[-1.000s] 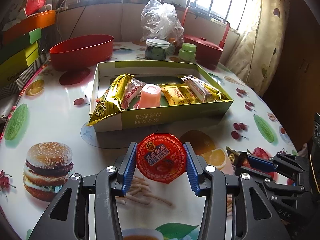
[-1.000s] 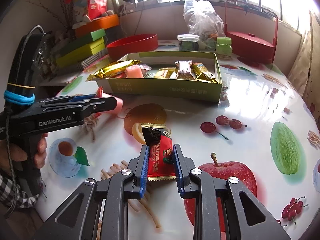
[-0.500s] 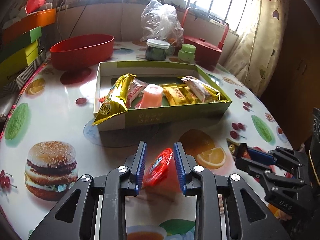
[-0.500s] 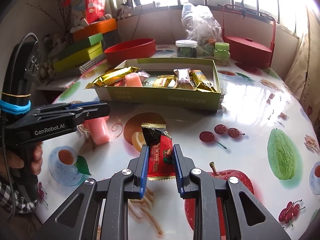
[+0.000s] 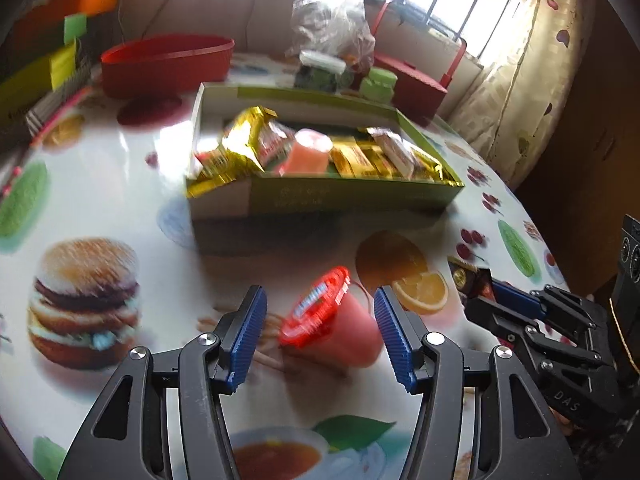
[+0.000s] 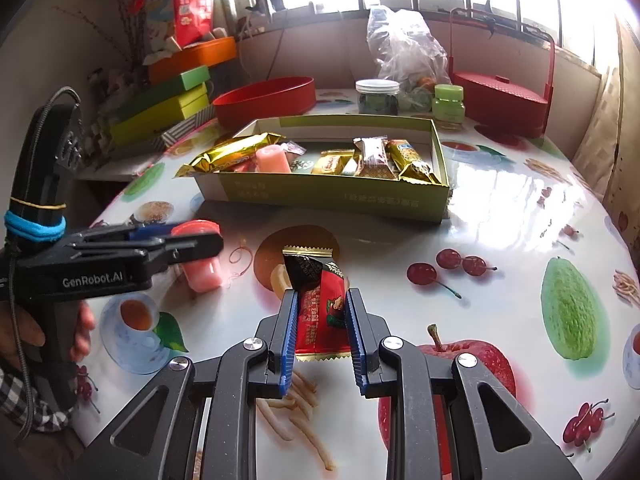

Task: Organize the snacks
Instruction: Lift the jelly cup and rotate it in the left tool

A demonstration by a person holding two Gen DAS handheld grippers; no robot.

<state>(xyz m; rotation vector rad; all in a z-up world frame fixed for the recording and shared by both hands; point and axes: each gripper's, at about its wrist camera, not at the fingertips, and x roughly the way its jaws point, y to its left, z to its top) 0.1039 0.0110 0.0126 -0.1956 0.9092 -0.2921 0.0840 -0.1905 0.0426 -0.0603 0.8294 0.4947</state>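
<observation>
A pink jelly cup with a red foil lid (image 5: 332, 320) lies tilted on the table between the wide-open jaws of my left gripper (image 5: 320, 332), touching neither finger; it also shows in the right wrist view (image 6: 200, 256). My right gripper (image 6: 322, 320) is shut on a red and black snack packet (image 6: 320, 300) held just above the table. The green snack box (image 6: 340, 196), also in the left wrist view (image 5: 340, 196), holds several wrapped bars and another pink jelly cup (image 6: 273, 159).
Behind the box stand a red oval bowl (image 6: 264, 100), a glass jar (image 6: 377, 98), a small green jar (image 6: 449, 102), a plastic bag (image 6: 404, 48) and a red basket (image 6: 504, 96). Stacked coloured boxes (image 6: 172, 96) sit at the far left.
My left gripper has opened wide and let go of the jelly cup, which has tipped onto its side on the table. The right gripper still holds its packet.
</observation>
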